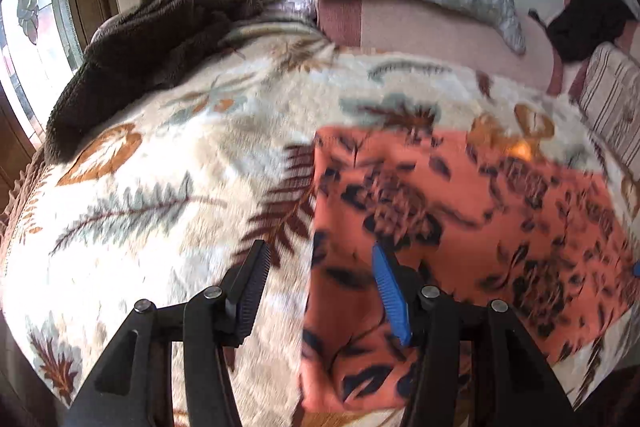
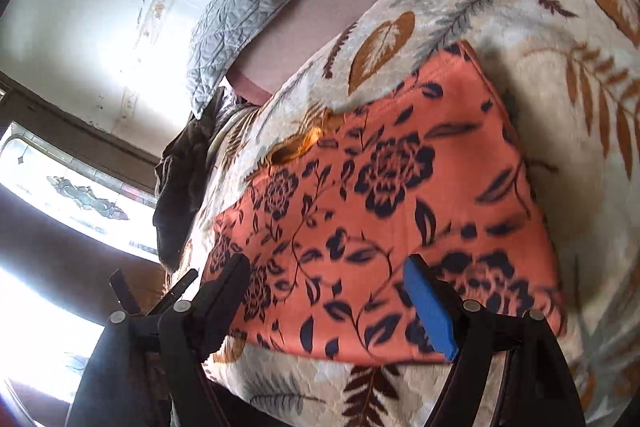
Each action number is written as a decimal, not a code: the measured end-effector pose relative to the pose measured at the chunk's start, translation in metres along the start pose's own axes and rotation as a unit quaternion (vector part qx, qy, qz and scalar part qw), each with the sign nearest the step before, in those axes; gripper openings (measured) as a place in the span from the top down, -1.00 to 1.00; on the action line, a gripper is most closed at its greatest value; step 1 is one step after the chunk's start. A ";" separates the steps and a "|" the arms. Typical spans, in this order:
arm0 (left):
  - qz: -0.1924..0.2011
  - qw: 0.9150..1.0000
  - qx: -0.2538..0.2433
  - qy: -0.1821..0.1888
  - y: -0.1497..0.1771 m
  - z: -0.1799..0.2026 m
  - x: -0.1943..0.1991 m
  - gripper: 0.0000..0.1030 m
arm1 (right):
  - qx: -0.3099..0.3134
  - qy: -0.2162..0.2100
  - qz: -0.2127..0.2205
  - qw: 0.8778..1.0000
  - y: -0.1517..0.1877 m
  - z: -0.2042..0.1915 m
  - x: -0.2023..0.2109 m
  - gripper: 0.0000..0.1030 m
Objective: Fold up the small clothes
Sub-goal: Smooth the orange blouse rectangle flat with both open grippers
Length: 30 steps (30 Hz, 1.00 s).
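**Desk:** What have you got on the bed?

**Caption:** An orange floral garment [image 2: 384, 211] lies flat in a rough rectangle on the leaf-print fleece blanket [image 1: 160, 155]. Your left gripper [image 1: 320, 291] hangs over its left edge with the jaws spread wide and nothing between them — one finger over the blanket, the blue-padded one over the cloth. Your right gripper [image 2: 332, 303] stands over the near edge, its jaws likewise apart and empty.

**Desk:** And the risk from here?

**Caption:** Chiefly the blanket. It is plush and sits directly under the garment, so if you come down too deep at an edge you are likely to pinch pile along with the cloth, and the whole bed cover would lift with the fold. The left gripper straddles the edge itself; closing there could take only a sliver of hem, which might slip out mid-lift.

**Desk:** Anything else?

**Caption:** The fabric looks thin and soft. Pull unevenly with your two grippers and the rectangle will probably skew or bunch — a crooked fold. Both views are blurred, so I cannot tell how many layers lie at the near edge; you might catch only the top one. The brown throw [image 1: 160, 39] and grey quilted pillow [image 2: 256, 3] sit well apart, out of harm's way.
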<state>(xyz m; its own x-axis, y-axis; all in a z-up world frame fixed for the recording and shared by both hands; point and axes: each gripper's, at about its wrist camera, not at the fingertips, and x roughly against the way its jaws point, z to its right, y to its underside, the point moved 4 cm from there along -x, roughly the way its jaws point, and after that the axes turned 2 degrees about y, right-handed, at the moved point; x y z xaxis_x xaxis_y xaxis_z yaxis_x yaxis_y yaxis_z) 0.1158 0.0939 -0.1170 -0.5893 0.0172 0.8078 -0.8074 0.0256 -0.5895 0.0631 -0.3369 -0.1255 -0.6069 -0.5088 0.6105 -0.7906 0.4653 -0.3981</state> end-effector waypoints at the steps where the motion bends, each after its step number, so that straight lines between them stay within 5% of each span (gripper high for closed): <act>1: -0.025 0.999 -0.003 -0.023 0.013 -0.004 -0.011 -0.09 | -0.004 0.012 -0.009 1.000 0.009 0.008 -0.004 -0.59; 3: -0.018 1.000 0.020 -0.014 0.020 -0.014 -0.012 -0.11 | -0.030 0.056 -0.016 0.998 0.018 0.034 -0.013 -0.58; 5: -0.015 0.999 0.043 -0.015 0.014 -0.018 0.003 -0.11 | -0.067 0.029 0.002 0.997 0.019 0.041 -0.003 -0.59; 9: 0.034 0.999 0.026 -0.011 0.007 -0.006 0.031 -0.12 | -0.047 0.006 0.036 0.998 0.023 0.023 0.021 -0.60; 13: -0.001 1.000 0.000 -0.009 0.018 0.016 0.017 -0.15 | -0.081 0.056 0.003 0.995 0.033 0.051 0.005 -0.61; 15: 0.006 1.000 -0.003 -0.005 0.021 0.028 0.023 -0.15 | -0.105 0.025 0.030 0.994 0.034 0.053 0.015 -0.60; 18: 0.018 1.000 -0.019 -0.005 0.021 0.051 0.032 -0.15 | -0.063 0.025 0.060 0.996 0.033 0.035 0.032 -0.61; 30: 0.023 0.999 -0.040 -0.008 0.026 0.100 0.052 -0.15 | 0.029 0.006 0.068 0.997 0.055 0.010 0.026 -0.61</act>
<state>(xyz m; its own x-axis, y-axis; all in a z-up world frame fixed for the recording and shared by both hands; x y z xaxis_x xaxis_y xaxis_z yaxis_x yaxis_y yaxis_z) 0.0612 -0.0044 -0.0906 -0.6262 0.0038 0.7796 -0.7752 0.1041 -0.6231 0.0026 -0.3314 -0.1381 -0.7078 -0.4359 0.5559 -0.7049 0.4870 -0.5156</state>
